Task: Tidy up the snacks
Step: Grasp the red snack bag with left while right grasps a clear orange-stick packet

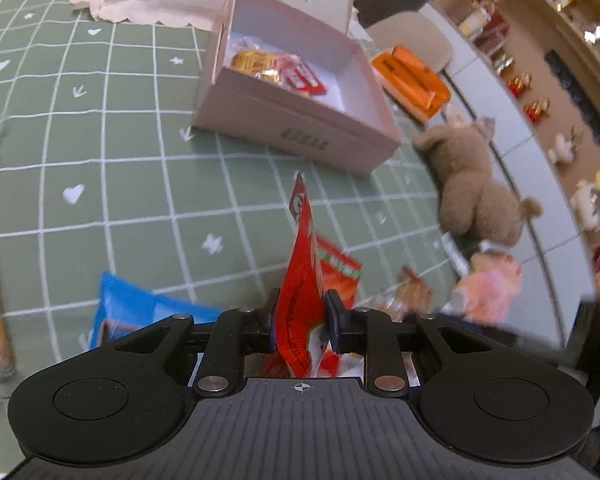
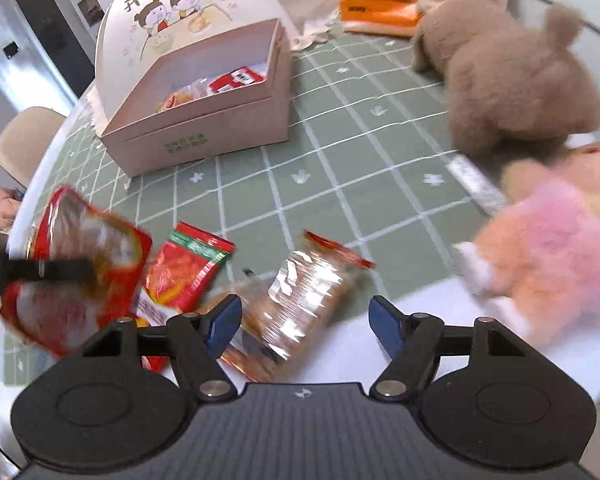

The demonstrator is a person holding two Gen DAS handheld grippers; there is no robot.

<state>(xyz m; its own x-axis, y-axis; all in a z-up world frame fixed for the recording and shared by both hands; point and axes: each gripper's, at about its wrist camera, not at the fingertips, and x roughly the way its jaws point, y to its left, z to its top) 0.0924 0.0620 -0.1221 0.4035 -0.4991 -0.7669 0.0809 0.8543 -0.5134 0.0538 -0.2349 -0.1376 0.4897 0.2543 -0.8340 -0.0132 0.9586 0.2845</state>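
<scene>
A red snack packet (image 1: pixel 300 280) is pinched edge-on by the left gripper (image 1: pixel 302 314), above the green grid tablecloth (image 1: pixel 132 168). The pink box (image 1: pixel 300 136), holding snacks, lies at 12 o'clock; a brown plush (image 1: pixel 472 184) at 2 o'clock. The right gripper (image 2: pixel 304 320) is spread over a clear-wrapped cracker pack (image 2: pixel 300 296).

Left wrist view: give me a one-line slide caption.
Left claw shut on a red snack packet, held on edge above the green grid tablecloth, facing the open pink box.
</scene>
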